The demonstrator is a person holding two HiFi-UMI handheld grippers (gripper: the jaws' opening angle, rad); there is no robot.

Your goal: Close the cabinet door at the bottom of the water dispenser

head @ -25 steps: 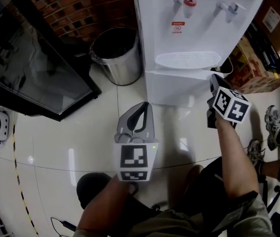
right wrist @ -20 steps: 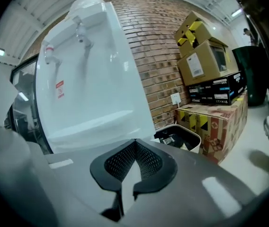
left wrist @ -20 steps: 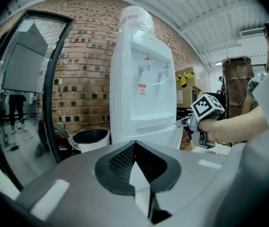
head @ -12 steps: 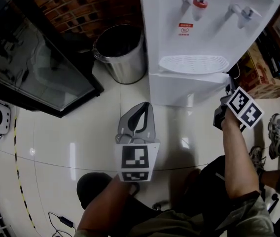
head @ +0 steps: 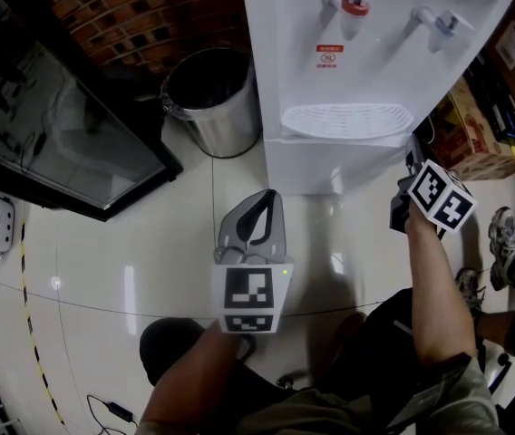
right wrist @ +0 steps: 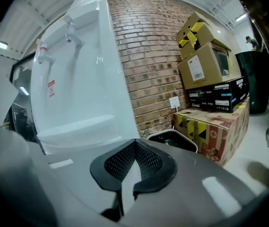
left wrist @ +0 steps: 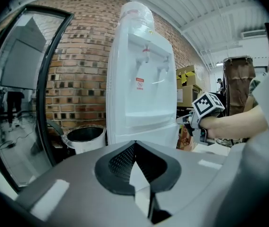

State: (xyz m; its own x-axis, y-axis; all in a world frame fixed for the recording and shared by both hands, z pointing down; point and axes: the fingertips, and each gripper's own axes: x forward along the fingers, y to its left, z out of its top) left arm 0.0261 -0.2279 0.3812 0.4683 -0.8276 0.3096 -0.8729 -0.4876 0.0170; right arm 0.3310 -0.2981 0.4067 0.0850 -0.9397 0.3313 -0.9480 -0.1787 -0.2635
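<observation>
The white water dispenser stands against the brick wall, a red tap and a blue tap above its drip tray. Its bottom cabinet front looks flush, with no door standing out. My left gripper hovers over the floor in front of it, shut and empty, and its tips meet. My right gripper sits beside the cabinet's right front corner under its marker cube. It points along the dispenser's side, shut, with nothing between the pads.
A steel trash bin stands left of the dispenser, and a dark glass panel lies further left. Cardboard boxes are stacked to the right, with a black tray on the floor by the wall. Shoes lie at the right edge.
My right gripper has slid a little to the right, off the cabinet's front corner, and rolled slightly. The left gripper has hardly shifted.
</observation>
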